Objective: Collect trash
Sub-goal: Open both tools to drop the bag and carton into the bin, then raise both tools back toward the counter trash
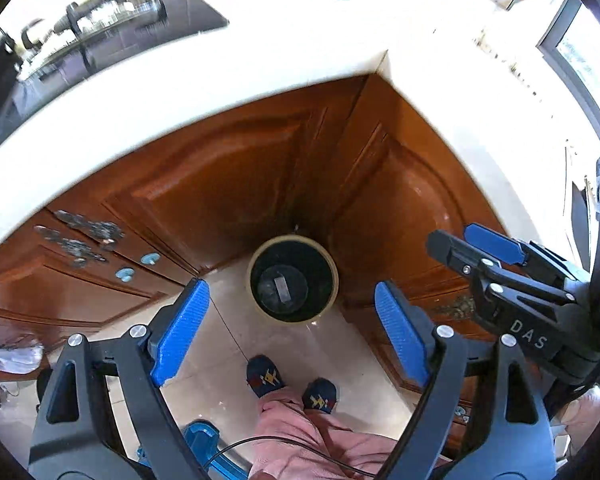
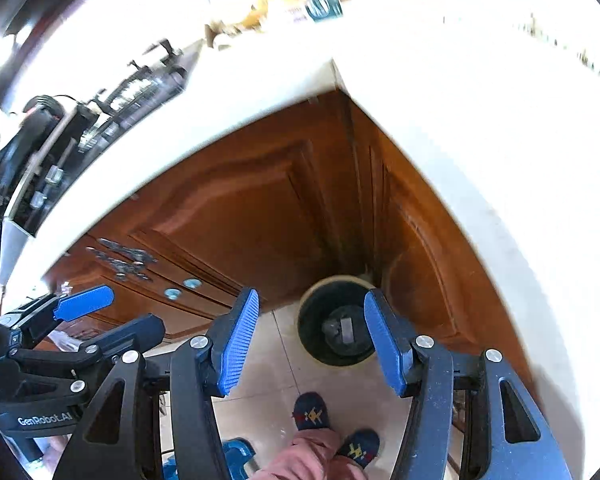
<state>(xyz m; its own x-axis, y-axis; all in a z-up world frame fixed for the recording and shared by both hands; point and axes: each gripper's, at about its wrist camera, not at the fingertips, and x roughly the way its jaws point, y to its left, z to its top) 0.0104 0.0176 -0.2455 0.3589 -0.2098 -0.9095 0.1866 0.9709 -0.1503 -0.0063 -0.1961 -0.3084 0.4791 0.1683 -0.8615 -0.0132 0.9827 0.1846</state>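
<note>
Both blue-padded black grippers are hovering with fingers apart above the round black trash bin.
Left gripper (image 1: 288, 332) and right gripper (image 2: 310, 344) are holding nothing; the bin (image 1: 293, 279) is standing in the brown wooden cabinet (image 1: 228, 184) corner, beyond navy slippers (image 1: 265, 376).

I am looking into the corner of a home kitchen. A white countertop (image 1: 204, 92) wraps over brown wooden cabinets (image 1: 236, 184) with 2 pale blue knobs (image 1: 138, 266). A dark stove (image 1: 112, 20) sits in the counter. A bin (image 1: 293, 279) stands on the tiled floor (image 1: 220, 344), beside slippered feet (image 1: 290, 384).
</note>
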